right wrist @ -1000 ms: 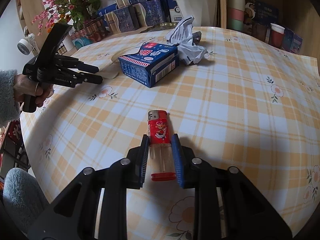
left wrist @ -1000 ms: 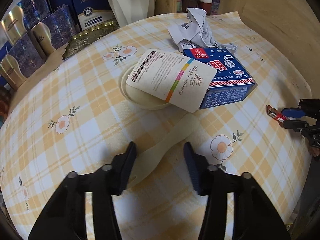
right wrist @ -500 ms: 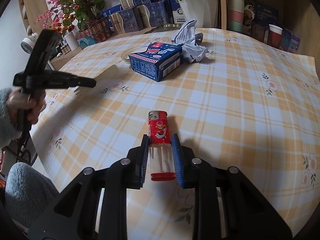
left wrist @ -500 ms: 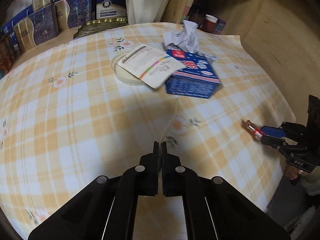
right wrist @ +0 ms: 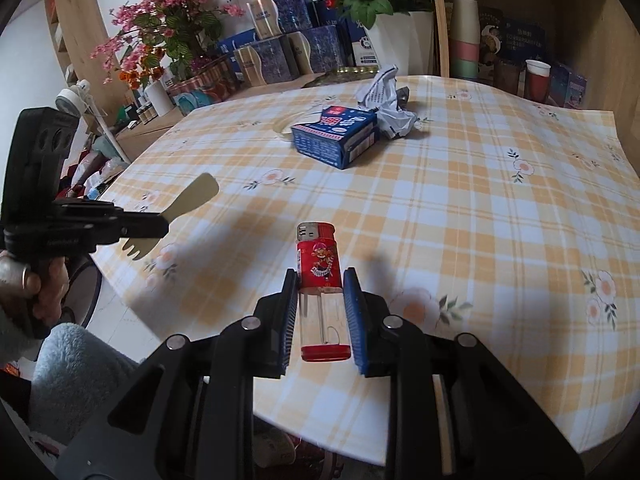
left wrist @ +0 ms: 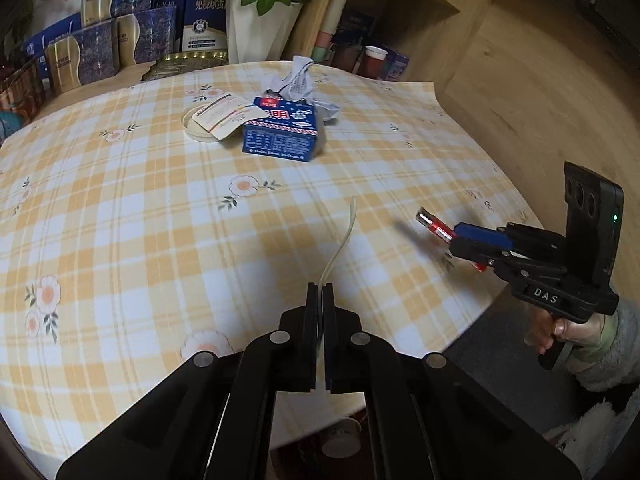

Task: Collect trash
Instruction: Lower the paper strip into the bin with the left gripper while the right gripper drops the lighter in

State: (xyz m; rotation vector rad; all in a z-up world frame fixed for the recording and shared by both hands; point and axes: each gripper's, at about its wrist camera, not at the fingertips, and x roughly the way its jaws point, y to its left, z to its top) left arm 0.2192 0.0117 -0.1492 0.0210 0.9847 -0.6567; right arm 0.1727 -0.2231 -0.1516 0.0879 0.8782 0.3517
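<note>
My left gripper (left wrist: 320, 292) is shut on a flat cream disposable fork (left wrist: 344, 240), seen edge-on, held above the checked tablecloth (left wrist: 140, 216). In the right wrist view the fork (right wrist: 192, 200) sticks out of the left gripper (right wrist: 160, 226) over the table's left edge. My right gripper (right wrist: 320, 280) is shut on a red lighter (right wrist: 319, 268) and holds it above the table; it also shows in the left wrist view (left wrist: 460, 236). A blue carton (left wrist: 282, 132), crumpled paper (left wrist: 298, 80) and a paper card on a round lid (left wrist: 218, 118) lie at the far side.
Gift boxes (left wrist: 96, 52), a white vase with flowers (left wrist: 256, 36) and cups (right wrist: 536, 80) stand behind the table on wooden shelves. The table's near edge (left wrist: 460, 332) drops to a dark floor. The same carton (right wrist: 336, 136) shows in the right wrist view.
My left gripper closed on the fork, lifted it and drew back from the carton toward the table's near side. My right gripper still holds the lighter, raised slightly.
</note>
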